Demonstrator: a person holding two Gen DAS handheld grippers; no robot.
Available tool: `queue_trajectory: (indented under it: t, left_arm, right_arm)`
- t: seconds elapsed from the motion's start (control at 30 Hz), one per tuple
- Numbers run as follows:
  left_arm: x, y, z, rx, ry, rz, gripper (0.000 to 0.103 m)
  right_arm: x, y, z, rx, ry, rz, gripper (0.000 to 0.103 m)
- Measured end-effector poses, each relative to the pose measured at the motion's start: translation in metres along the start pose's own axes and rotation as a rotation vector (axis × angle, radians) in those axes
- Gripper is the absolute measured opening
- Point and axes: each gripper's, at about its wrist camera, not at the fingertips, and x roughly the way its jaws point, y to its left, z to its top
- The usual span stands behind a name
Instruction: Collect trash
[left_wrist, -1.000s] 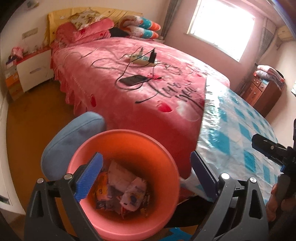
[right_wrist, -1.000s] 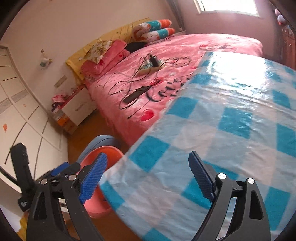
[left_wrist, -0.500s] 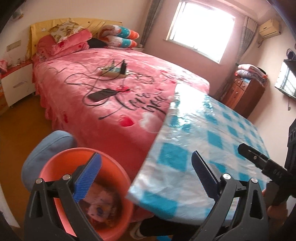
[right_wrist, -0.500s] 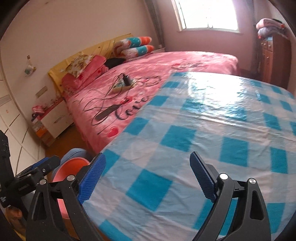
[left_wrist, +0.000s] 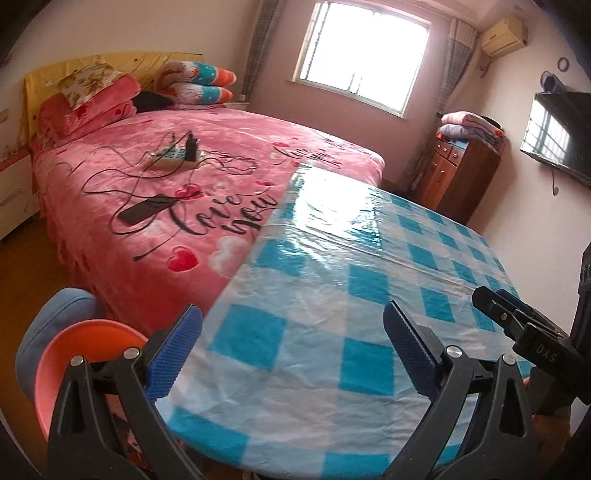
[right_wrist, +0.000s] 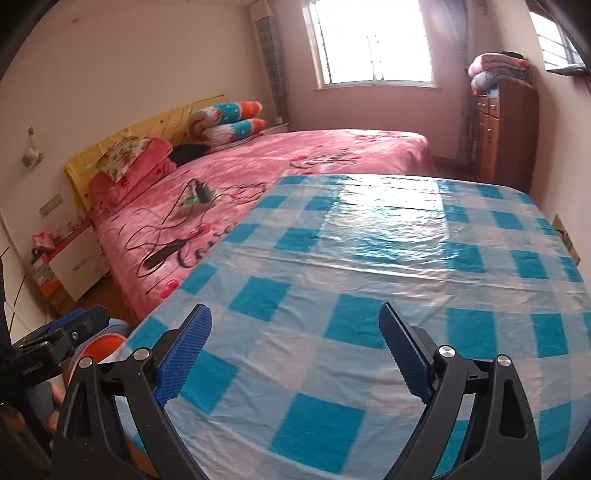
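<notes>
The bedspread (left_wrist: 192, 192) reads "Love you". Your left gripper (left_wrist: 291, 350) and right gripper (right_wrist: 295, 350) gape empty above the checked table (right_wrist: 369, 295), bin (left_wrist: 85, 350) beside it.

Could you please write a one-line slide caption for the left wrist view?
Open, empty left claw over the blue-checked table, orange trash bin at lower left.

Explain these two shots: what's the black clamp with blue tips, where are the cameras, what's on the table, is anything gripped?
No robot arm here: a person holds a two-finger gripper in each hand, each with a fisheye camera looking along its fingers. One view shows the left gripper, the other the right gripper. Both are open and hold nothing. Below them lies a table under a blue checked cloth, with nothing visible on it. An orange bin holding wrappers stands at the table's left edge, beside the pink bed.
</notes>
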Motion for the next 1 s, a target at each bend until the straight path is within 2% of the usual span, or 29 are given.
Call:
queue_trajectory:
  t: [0.47, 1.0]
  left_arm:
    - [0.024, -0.075, 0.010, 0.101, 0.012, -0.062, 0.099]
    - [0.053, -0.154, 0.009, 0.194, 0.036, -0.118, 0.099]
  right_arm:
    - [-0.026, -0.056, -0.002, 0.038, -0.087, -0.107, 0.091]
    - [-0.047, -0.116, -0.006, 0.101, -0.138, -0.223, 0.091]
